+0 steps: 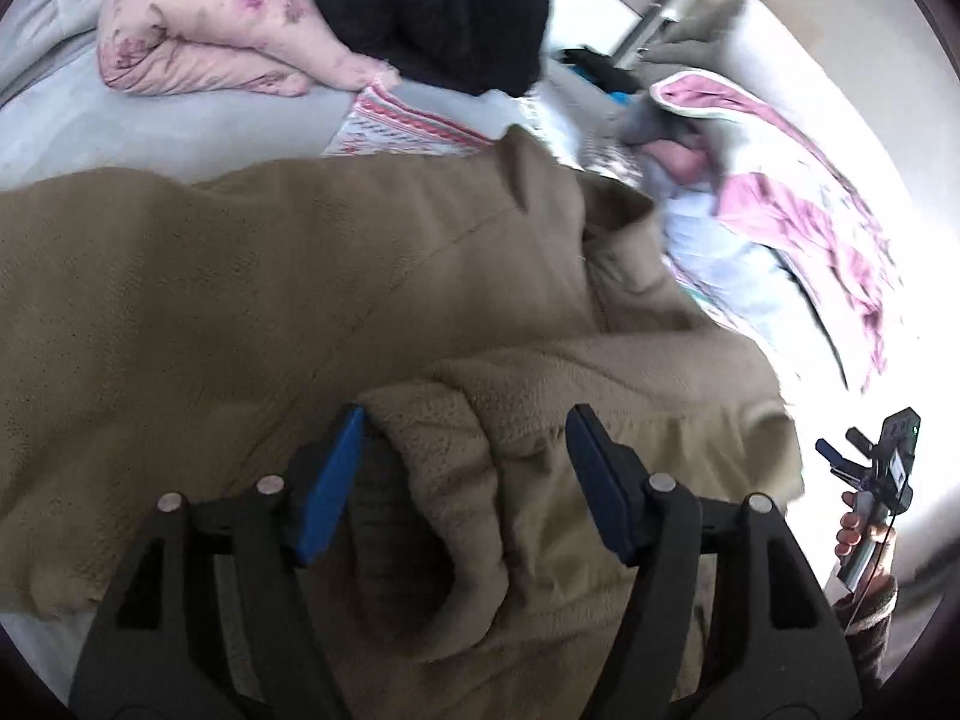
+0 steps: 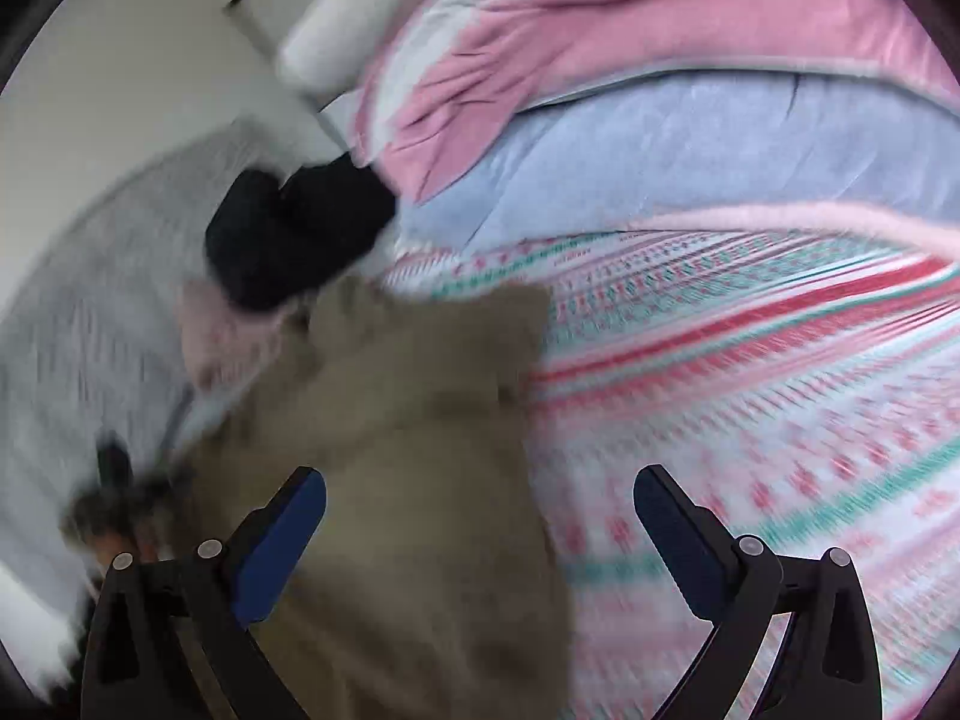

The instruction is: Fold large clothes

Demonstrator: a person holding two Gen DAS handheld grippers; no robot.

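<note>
Left gripper (image 1: 465, 468) stands with its blue-padded fingers (image 1: 327, 480) apart, a bunched fold of the tan fleece garment (image 1: 300, 276) lying between them; the left pad sits just beside the fold and the right pad is clear of it, so nothing is clamped. Beyond that fold the tan fleece garment spreads wide across the grey bed sheet (image 1: 120, 126), its collar end rising toward the far side. At the right edge of this view a hand (image 1: 855, 531) in a dark knitted sleeve holds the other tool.

Right gripper (image 2: 480, 525) is spread wide and holds nothing; under it, in a blurred view, the tan garment lies to the left and a white quilt with red and green patterned stripes (image 2: 750, 396) to the right.

Farther off on the bed lie a pale pink floral quilted bundle (image 1: 204, 30), a black knitted garment (image 1: 432, 0) touching it, and a pink and pale blue blanket (image 2: 660, 90) heaped toward the wall.
</note>
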